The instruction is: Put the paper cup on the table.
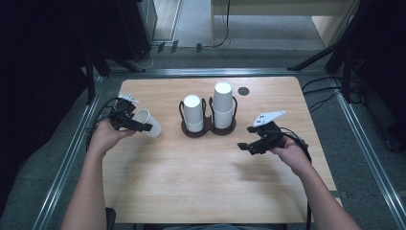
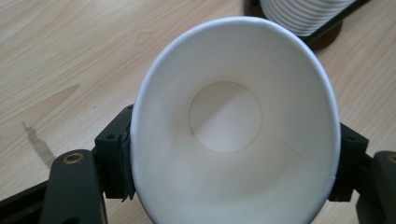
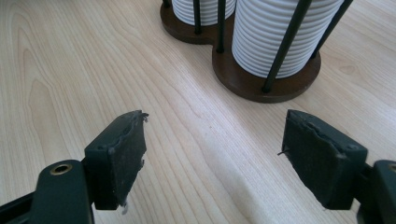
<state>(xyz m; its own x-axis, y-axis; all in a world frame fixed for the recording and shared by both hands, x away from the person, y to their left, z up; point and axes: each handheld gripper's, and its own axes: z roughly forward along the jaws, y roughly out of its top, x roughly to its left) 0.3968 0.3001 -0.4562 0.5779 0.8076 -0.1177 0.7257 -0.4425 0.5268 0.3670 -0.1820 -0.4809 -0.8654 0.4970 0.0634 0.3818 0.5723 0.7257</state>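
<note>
On the left side of the table: my left gripper [image 1: 143,125] holds a white paper cup [image 1: 147,122], one jaw pressed to each side of its wall.
Cup attitude: tipped on its side, held just above the tabletop.
Cup, left gripper view: the paper cup [image 2: 233,126] has its open mouth turned toward the camera, so I look straight down inside to its round bottom; the rim is squeezed into an oval between my black pads [image 2: 116,158].
Cup inside: bare white, a seam line running from the bottom toward the rim.
Right gripper: my right gripper [image 1: 248,145] sits on the right side of the table, near of the holder, jaws spread wide with nothing between them.
Right gripper view: my two pads [image 3: 119,156] stand well apart over bare wood; their rubber faces look worn and frayed at the edges.
Cup holder [image 1: 208,128]: a dark brown double base with thin black upright rods, at the middle of the table, far of both grippers.
Left stack [image 1: 193,113]: upside-down white cups, the shorter of the two.
Right stack [image 1: 223,104]: upside-down white cups, taller.
Holder, right gripper view: the ribbed cup rims [image 3: 275,37] stack up between the rods.
Table [image 1: 191,182]: light wood, with a small dark round disc [image 1: 243,90] near its far edge.
My hands: left hand [image 1: 106,136], right hand [image 1: 289,151], each wrapped round its gripper.
</note>
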